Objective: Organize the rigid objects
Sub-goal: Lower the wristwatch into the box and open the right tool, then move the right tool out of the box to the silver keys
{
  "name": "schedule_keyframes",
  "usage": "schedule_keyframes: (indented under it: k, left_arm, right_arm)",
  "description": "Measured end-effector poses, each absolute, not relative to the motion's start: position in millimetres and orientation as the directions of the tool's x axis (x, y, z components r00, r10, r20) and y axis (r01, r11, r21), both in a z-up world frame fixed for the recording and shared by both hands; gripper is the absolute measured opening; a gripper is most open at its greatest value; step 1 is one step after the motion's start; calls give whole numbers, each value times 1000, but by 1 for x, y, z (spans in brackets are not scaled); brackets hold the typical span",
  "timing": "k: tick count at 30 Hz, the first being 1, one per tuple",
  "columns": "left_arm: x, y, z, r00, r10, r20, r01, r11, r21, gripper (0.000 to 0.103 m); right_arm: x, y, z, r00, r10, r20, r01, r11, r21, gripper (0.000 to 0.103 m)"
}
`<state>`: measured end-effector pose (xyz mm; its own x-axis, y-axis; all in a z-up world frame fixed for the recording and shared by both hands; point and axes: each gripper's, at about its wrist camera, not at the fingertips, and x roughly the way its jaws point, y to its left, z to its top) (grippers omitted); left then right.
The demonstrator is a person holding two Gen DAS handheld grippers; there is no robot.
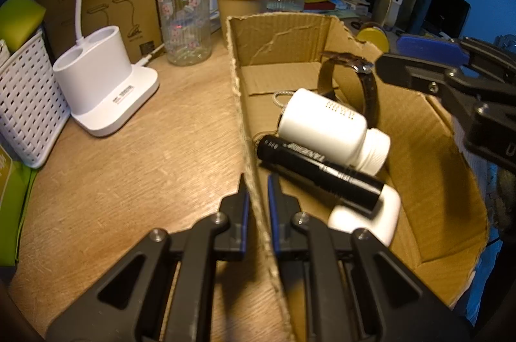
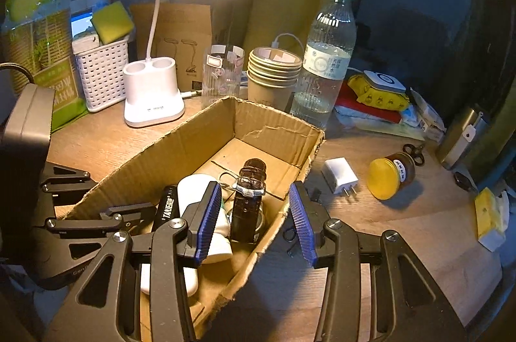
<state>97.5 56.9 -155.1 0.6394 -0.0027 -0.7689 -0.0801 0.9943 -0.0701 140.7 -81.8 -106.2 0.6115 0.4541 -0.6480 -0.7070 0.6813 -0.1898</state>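
Observation:
An open cardboard box (image 1: 235,74) (image 2: 200,129) stands on the wooden desk. Inside lie a white pill bottle (image 1: 325,125), a black flashlight (image 1: 319,171) (image 2: 169,206), a white case (image 1: 367,219) and a dark leather-strap watch (image 1: 367,84) (image 2: 248,200). My left gripper (image 1: 258,193) is shut on the box's left wall, with the cardboard edge pinched between its blue pads. My right gripper (image 2: 256,221) hovers open over the box's right wall, the watch below and between its pads, untouched. It also shows in the left wrist view as the right gripper (image 1: 451,74).
On the desk right of the box lie a white charger plug (image 2: 340,179) and a yellow-lidded jar (image 2: 387,177). Behind the box stand a water bottle (image 2: 325,61), stacked paper cups (image 2: 274,74), a clear jar (image 2: 222,74), a white lamp base (image 2: 151,90) and a white basket (image 2: 101,74).

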Motion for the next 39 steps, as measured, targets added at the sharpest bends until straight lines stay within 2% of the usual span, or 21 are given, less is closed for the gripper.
schedule_keyframes:
  k: [5,7,23,30,39]
  left_arm:
    - [97,57,-155,639,-2,-769,-80,994,-69,11]
    - [97,57,-155,639,-2,-769,-80,994,-69,11]
    - [97,57,-155,640,-2,-769,-80,994,-69,12]
    - [97,57,-155,640,-2,-769,-80,994,-69,12]
    - [97,57,-155,640,-2,-769,-80,994,-70,12]
  right_arm:
    - [140,-95,-100,625,454,-635,-688,704,-174,49]
    - [140,-102,-96,632,457,-625,-679,715,-164,56]
    - [170,-148,-95,653,430,-623,-613,783,-102,57]
    - [188,-157,-107,599,463,-653,-626,780,-21,57]
    - [214,-149,-136,544,449,-708,-633,774,5,57]
